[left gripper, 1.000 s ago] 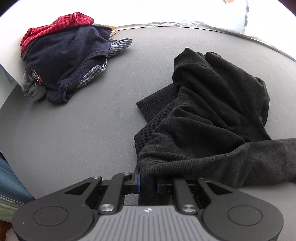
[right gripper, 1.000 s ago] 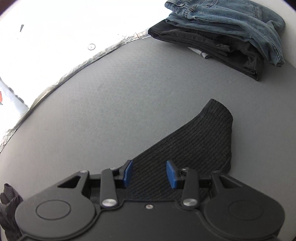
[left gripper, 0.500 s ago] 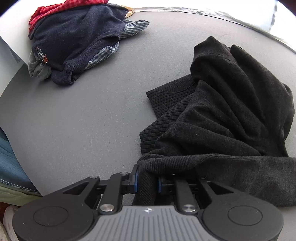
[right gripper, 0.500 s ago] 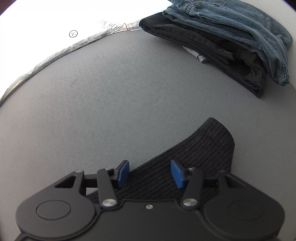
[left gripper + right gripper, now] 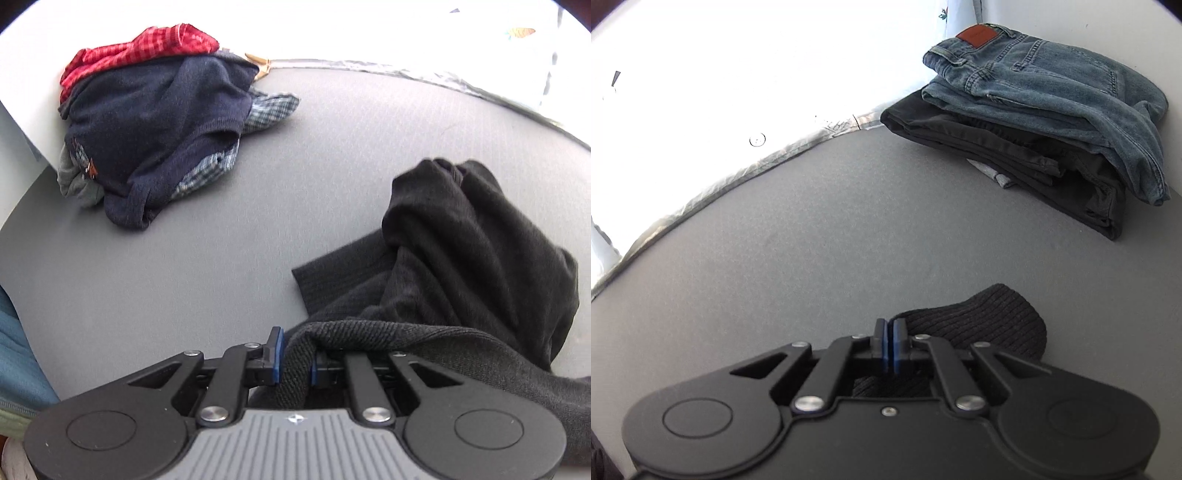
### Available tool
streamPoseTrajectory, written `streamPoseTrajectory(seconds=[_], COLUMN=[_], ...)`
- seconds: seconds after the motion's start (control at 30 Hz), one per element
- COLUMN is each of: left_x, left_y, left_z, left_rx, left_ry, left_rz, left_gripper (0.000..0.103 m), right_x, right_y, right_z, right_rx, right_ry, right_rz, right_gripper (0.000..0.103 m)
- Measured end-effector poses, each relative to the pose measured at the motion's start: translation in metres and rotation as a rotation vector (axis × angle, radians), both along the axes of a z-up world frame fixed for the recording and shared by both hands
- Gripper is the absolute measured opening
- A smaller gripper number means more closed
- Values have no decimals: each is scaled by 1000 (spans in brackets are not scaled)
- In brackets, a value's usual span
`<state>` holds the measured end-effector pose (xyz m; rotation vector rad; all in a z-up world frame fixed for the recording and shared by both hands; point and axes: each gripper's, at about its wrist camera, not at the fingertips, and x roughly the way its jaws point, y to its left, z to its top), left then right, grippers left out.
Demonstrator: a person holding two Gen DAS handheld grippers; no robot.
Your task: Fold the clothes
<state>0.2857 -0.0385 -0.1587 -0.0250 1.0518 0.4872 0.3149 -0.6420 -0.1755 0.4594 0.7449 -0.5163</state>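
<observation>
A black knit sweater (image 5: pixel 458 266) is observed lying crumpled on the grey worktop (image 5: pixel 221 236), toward the right of the left wrist view. A thick ribbed edge of the garment is drawn down into the left gripper (image 5: pixel 295 354), whose blue-padded fingers (image 5: pixel 276 350) are clamped on that fold. The remainder of the sweater is heaped beyond and to the right of the gripper, with a flat ribbed portion spread on the worktop beside the heap.

In the right wrist view, the right gripper (image 5: pixel 888 345) is recorded with its blue pads pressed together. A ribbed cuff end of the black sweater (image 5: pixel 990 325) is seen just beyond and to the right of the fingers (image 5: pixel 899 339), and dark ribbed fabric is visible beneath the gripper body. Whether fabric is pinched between the closed pads cannot be determined.

A loose pile of unfolded clothes (image 5: pixel 159 122) is noted at the far left of the worktop, well apart from the sweater; it comprises a navy garment on top, with red checked, blue plaid and grey items. At the far right corner, folded blue jeans (image 5: pixel 1052 103) are stacked on a folded dark garment (image 5: pixel 1015 155). A silvery strip (image 5: pixel 738 173) is seen along the far edge of the worktop.
</observation>
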Motion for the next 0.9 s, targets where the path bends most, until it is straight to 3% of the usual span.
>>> streamPoseTrajectory(seconds=[0.13,0.27,0.37,0.43,0.57,0.77,0.83,0.9], left_x=[41,63,52,33,-14,-82,-102,-114], left_y=[-10,-23,-32,-39,-54,-67,-66,-57], left_z=[38,107,143,146,111,-12,-29,-28], left_rx=[59,137,191,216,237,151,98,23], left_ry=[-145,-362,-453,-459,-326,56,109,104], left_rz=[-65,-130,-202,-269,-389,-442,-430,-391], left_gripper=[14,13,13,14,15,17,17,21], right_x=[19,7,-24,-52,-109,-173,-187,-196], right_y=[2,1,-3,-8,-21,-27,-19,-17], right_z=[43,100,127,131,96,-12,-34,-38], right_rx=[-28,-47,-105,-116,-119,-21,0,28], right_ry=[-159,-348,-424,-431,-302,89,169,168], right_rz=[-1,-7,-23,-43,-81,-117,-129,-154], right_gripper=[3,3,3,3,3,5,7,14])
